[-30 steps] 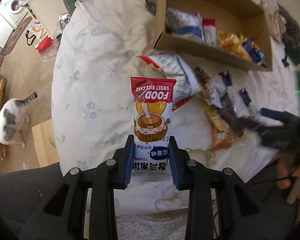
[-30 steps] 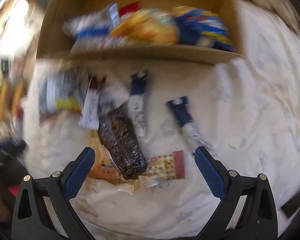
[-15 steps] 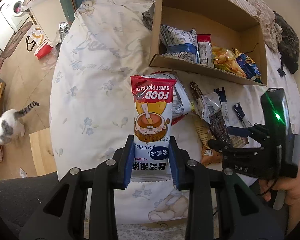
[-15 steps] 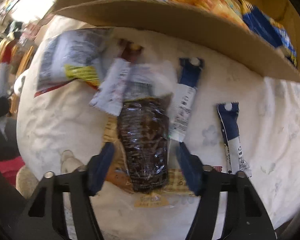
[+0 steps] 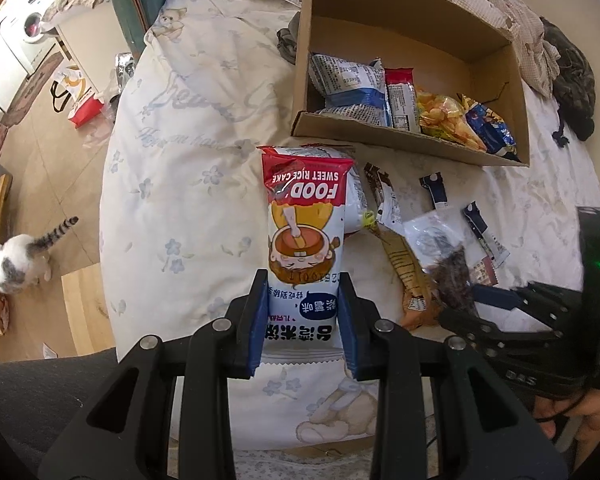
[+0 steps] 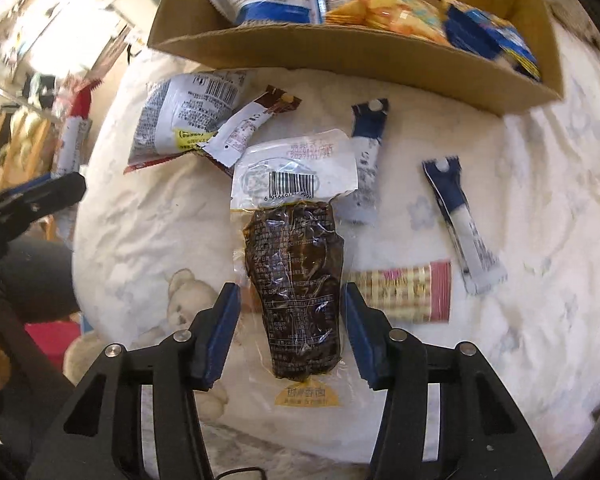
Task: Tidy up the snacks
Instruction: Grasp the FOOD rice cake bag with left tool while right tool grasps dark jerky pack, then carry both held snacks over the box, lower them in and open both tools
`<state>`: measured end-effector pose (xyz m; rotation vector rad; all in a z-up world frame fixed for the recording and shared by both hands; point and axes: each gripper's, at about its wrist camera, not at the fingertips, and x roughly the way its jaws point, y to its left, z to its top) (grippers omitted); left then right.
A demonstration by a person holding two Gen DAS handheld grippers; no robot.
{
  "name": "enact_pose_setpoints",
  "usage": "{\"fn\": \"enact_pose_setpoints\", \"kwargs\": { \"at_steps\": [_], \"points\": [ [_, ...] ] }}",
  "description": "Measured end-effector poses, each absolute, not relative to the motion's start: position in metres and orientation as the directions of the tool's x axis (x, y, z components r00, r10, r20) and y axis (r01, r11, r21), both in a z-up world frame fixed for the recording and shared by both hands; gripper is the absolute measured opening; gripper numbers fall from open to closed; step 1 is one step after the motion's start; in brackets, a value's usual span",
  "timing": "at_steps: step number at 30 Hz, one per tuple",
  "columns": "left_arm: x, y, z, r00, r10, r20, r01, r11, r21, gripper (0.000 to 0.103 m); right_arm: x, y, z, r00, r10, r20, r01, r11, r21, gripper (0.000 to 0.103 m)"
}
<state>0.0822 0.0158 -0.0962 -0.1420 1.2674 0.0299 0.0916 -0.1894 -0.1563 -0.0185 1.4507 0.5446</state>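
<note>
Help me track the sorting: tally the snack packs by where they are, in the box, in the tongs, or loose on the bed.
In the cardboard box: 4 visible
Held: 2, the rice cake pack in the left tongs, the dark meat pack in the right tongs
Loose on the bedspread: 6
Total: 12

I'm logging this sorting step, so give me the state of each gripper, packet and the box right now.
left gripper: shut on rice cake packet, held off the bed
right gripper: shut on dark meat packet, lifted
cardboard box: open, partly filled
two blue stick sachets: lying loose on bedspread
</note>
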Motion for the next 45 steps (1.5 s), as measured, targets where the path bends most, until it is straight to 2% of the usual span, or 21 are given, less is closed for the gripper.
{"fn": "enact_pose_setpoints", "kwargs": {
  "at_steps": [9, 17, 28, 37, 45],
  "points": [
    [0.079, 0.015, -0.093, 0.331, -0.019, -0.944, -0.106, 0.993, -0.057, 0.028, 0.076, -0.218, -0.123, 0.083, 0.403, -0.911, -0.311, 0.879, 0.361, 0.054],
    [0.076, 0.018, -0.085, 0.376, 0.016, -0.927, -0.110, 0.994, -0.028, 0.028, 0.063, -0.224, -0.076, 0.258, 0.519, -0.815, -0.327, 0.841, 0.432, 0.054],
    [0.066, 0.012, -0.069, 0.482, 0.069, -0.874, -0.079, 0.996, 0.035, 0.028, 0.069, -0.231, -0.060, 0.367, 0.549, -0.751, -0.277, 0.835, 0.475, 0.054],
    [0.065, 0.014, -0.038, 0.536, 0.037, -0.843, -0.079, 0.997, -0.007, 0.028, 0.076, -0.244, -0.036, 0.473, 0.581, -0.662, -0.275, 0.811, 0.516, 0.054],
    [0.088, 0.016, -0.007, 0.564, 0.016, -0.826, -0.081, 0.996, -0.036, 0.028, 0.104, -0.262, -0.019, 0.567, 0.542, -0.620, -0.207, 0.823, 0.529, 0.054]
  ]
}}
